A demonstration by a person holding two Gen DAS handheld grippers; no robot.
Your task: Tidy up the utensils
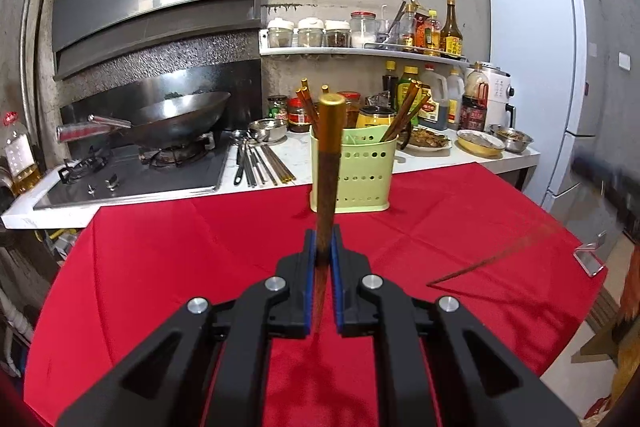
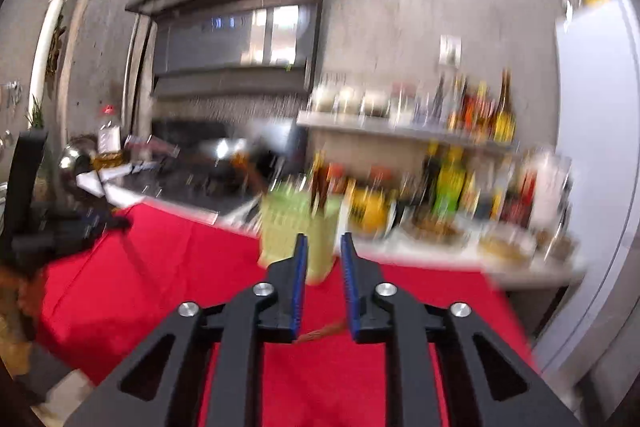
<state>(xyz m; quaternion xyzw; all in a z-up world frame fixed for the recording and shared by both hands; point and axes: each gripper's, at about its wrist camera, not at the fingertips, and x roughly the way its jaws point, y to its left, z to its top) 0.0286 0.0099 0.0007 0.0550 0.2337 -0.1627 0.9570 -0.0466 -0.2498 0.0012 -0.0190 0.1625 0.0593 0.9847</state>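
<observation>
My left gripper (image 1: pixel 324 231) is shut on a brown chopstick with a gold end (image 1: pixel 330 155), which stands upright between the blue pads. Behind it, a pale green perforated utensil holder (image 1: pixel 354 171) with several chopsticks in it stands at the far edge of the red tablecloth (image 1: pixel 160 267). A second chopstick (image 1: pixel 492 259), blurred, lies slanted over the cloth at the right. The right wrist view is blurred. It shows my right gripper (image 2: pixel 324 239) with its jaws apart in front of the holder (image 2: pixel 288 227), and a brown chopstick (image 2: pixel 324 333) on the cloth below them, not pinched. My left gripper (image 2: pixel 100 223) appears at the left.
Beyond the table runs a counter with a wok (image 1: pixel 176 119) on a gas stove, loose metal utensils (image 1: pixel 256 159), sauce bottles and several dishes of food (image 1: pixel 480 143). A white fridge (image 1: pixel 536 67) stands at the right. A small clear stand (image 1: pixel 588 255) sits at the table's right edge.
</observation>
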